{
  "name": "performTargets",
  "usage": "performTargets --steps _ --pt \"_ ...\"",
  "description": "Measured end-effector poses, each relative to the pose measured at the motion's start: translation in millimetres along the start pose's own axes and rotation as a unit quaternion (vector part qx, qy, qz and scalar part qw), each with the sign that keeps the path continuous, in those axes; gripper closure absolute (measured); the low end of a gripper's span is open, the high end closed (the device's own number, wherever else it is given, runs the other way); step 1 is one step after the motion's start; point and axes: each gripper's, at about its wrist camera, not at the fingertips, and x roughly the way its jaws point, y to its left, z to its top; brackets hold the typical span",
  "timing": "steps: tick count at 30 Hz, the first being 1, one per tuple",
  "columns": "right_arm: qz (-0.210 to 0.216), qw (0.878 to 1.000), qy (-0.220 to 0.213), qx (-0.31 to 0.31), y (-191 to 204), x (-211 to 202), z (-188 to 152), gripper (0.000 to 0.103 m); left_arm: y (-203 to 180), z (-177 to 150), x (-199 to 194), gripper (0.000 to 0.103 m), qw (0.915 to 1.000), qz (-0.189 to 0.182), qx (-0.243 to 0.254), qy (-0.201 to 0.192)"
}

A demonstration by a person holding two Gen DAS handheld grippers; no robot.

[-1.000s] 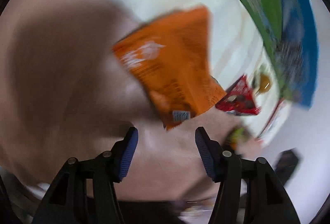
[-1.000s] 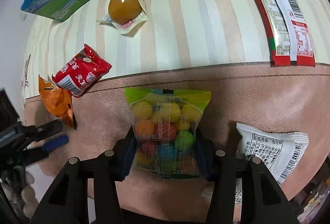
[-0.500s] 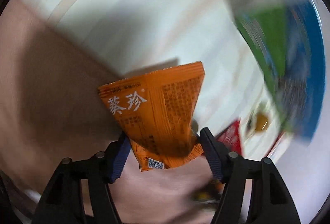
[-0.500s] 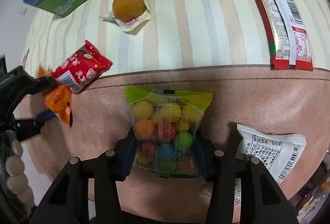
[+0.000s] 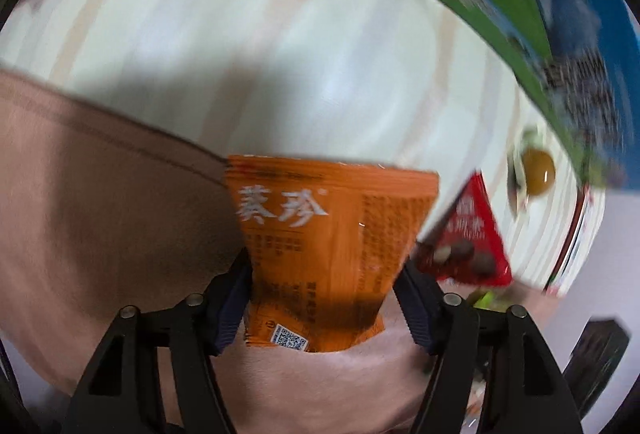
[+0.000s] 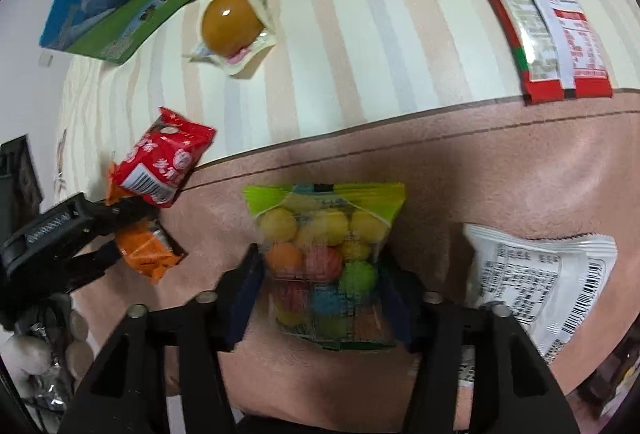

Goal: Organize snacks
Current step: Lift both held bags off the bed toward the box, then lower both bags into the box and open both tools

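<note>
1. The orange snack packet sits between the blue pads of the left gripper, which press on both its sides; the jaws have just been closing on it. In the right wrist view the same packet lies low at the left over the pinkish-brown cloth, with the left gripper clamped on it.
2. The clear bag of coloured balls, green along its top, is pinched between the pads of the right gripper; those jaws have just been opening slightly, yet the pads touch the bag on both sides.
3. A red packet lies just beside the orange one, across the edge where the cloth meets the striped surface. In the left wrist view it shows right of the orange packet.
4. A white packet with a barcode lies on the cloth to the right of the ball bag.
5. Farther up on the striped surface lies a wrapped brown egg.
6. Beyond the egg lies a blue-and-green carton, and at the upper right a long red-and-white box.
</note>
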Motion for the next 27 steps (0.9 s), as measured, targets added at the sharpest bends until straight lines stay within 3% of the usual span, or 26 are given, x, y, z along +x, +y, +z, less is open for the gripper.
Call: performTargets --steps 5,11,20,27 --pt "0.004 1.000 -0.013 -0.007 3 -9 -4 0.053 -12 -19 -13 0.060 0.9969 0.046 0.059 -0.026" --pt "0.033 0.999 -0.019 -0.001 -3 -28 -13 0.054 -24 -40 -27 0.061 0.9941 0.048 0.094 -0.022" --pt "0.084 0.995 -0.048 -0.004 2 -82 -18 0.054 -44 -46 -100 0.061 0.9896 -0.004 0.131 -0.060" --pt "0.123 0.986 -0.113 -0.029 14 -173 10 0.054 -129 -10 -148 0.061 0.9785 -0.071 0.170 -0.093"
